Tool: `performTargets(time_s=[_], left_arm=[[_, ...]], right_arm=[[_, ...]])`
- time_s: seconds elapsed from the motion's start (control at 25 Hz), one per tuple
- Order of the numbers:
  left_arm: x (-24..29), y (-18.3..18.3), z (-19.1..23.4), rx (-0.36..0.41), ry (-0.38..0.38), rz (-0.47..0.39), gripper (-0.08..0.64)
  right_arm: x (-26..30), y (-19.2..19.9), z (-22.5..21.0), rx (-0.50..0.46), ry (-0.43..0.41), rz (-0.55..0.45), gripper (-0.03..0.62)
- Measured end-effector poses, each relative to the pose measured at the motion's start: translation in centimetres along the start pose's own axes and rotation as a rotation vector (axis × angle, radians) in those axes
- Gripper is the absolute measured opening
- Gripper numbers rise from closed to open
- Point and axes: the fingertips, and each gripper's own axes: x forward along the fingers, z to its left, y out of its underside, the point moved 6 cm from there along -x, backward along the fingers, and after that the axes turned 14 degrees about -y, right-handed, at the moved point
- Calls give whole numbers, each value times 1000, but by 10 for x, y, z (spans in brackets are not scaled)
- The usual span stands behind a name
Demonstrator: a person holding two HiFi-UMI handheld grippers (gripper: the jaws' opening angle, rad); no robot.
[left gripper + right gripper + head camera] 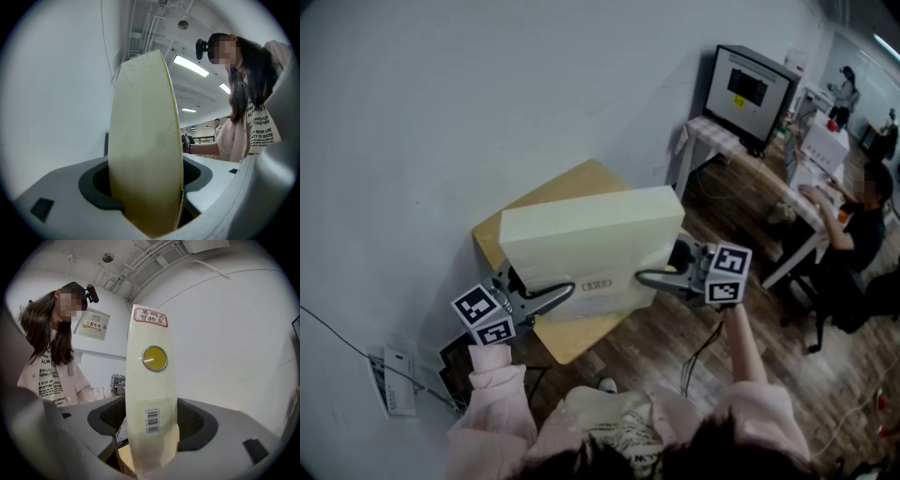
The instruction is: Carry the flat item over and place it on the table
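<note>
We carry the flat box (586, 239) between our grippers: the left gripper (555, 292) and right gripper (652, 277) each clamp one end. The table (581, 339) lies below them, so the setting-down remains.

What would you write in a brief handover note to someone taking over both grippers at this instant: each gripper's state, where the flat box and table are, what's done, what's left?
Left gripper: closed on the left edge of the flat box.
Right gripper: closed on its right edge, the end with the barcode label.
Box: held level between both grippers, over the small wooden table by the wall.
Done: box picked up and brought over the table.
Left: lower it onto the tabletop, open both grippers, back away.
</note>
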Motion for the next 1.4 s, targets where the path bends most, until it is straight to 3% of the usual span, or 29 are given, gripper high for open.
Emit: performTargets(time_s=[0.6,1.4], left_arm=[[30,17,37,2,-5,36,359],[97,45,81,-7,-104,140,365]], right_arm=[[3,15,-48,13,1,40,328],[-11,37,-150,13,-111,108,330]])
